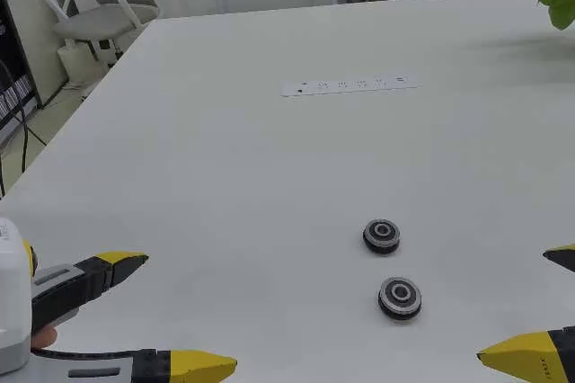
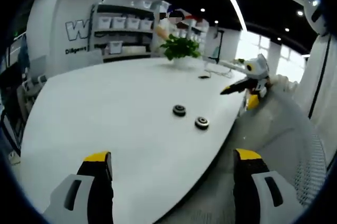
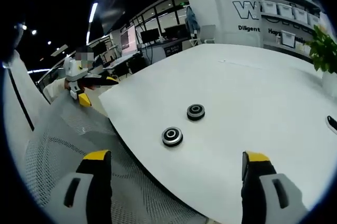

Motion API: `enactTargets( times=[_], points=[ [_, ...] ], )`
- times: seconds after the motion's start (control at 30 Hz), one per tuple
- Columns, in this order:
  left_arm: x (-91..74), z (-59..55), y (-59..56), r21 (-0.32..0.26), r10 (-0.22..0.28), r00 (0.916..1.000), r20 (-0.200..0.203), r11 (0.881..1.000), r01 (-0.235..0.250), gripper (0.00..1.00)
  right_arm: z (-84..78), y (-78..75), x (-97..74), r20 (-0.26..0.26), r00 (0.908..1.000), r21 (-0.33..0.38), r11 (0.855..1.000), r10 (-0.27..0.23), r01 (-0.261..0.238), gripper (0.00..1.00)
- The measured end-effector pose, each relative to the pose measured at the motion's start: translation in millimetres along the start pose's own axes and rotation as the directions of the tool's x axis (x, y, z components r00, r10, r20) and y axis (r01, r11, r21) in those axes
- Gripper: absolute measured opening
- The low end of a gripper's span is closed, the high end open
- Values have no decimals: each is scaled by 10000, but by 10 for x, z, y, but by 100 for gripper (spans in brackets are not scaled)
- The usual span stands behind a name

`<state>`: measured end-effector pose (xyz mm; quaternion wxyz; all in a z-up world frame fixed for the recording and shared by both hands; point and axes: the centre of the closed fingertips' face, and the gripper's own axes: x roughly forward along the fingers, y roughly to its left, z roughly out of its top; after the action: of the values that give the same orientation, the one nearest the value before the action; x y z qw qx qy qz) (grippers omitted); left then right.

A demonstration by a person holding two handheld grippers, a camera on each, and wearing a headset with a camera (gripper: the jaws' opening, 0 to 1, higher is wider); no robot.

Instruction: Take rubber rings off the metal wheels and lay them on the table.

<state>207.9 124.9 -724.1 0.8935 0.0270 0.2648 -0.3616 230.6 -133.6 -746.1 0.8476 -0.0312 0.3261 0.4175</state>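
So, nothing grabbed yet, both sets of jaws wide open.
Nearest, the left gripper (image 1: 175,311) hangs over the near left edge with nothing between its spread jaws, and the right gripper (image 1: 517,305) is the same at the near right. Between them, closer to the right one, the near wheel (image 1: 400,297) lies flat on the white table (image 1: 225,176) with its black rubber ring (image 1: 400,315) still on. The far wheel (image 1: 382,236) sits just beyond, not touching, ring on too. Farther out there's a power strip (image 1: 350,86), then a white chair (image 1: 99,14) past the far left corner.
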Motion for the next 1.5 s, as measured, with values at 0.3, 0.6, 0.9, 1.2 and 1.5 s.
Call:
enactTargets(
  times=[0.3, 0.6, 0.9, 1.2, 1.5],
  points=[
    [7, -16, -13, -16, -59, 9999, -103, 10000, 59, 97, -18, 11, 1, -110, 9999, -72, 10000, 55, -55, 95],
    [16, -38, -31, -42, -169, 9996, -219, 9998, 168, 97, -45, 17, 4, -267, 9996, -132, 9999, 91, -95, 94],
    [27, -55, -62, 113, -373, 9986, -380, 9992, 377, 99, -84, 43, 7, -475, 9982, -78, 9993, 356, -360, 94],
    [-15, -7, -19, 9, -238, 9997, -14, 9997, 238, 100, -31, 54, -11, -212, 9985, -74, 9987, 510, -512, 92],
    [-8, -39, 47, 233, -130, 9997, -221, 9996, 135, 100, -52, 9, -17, -288, 9987, -1, 9992, 410, -410, 92]
  ],
)
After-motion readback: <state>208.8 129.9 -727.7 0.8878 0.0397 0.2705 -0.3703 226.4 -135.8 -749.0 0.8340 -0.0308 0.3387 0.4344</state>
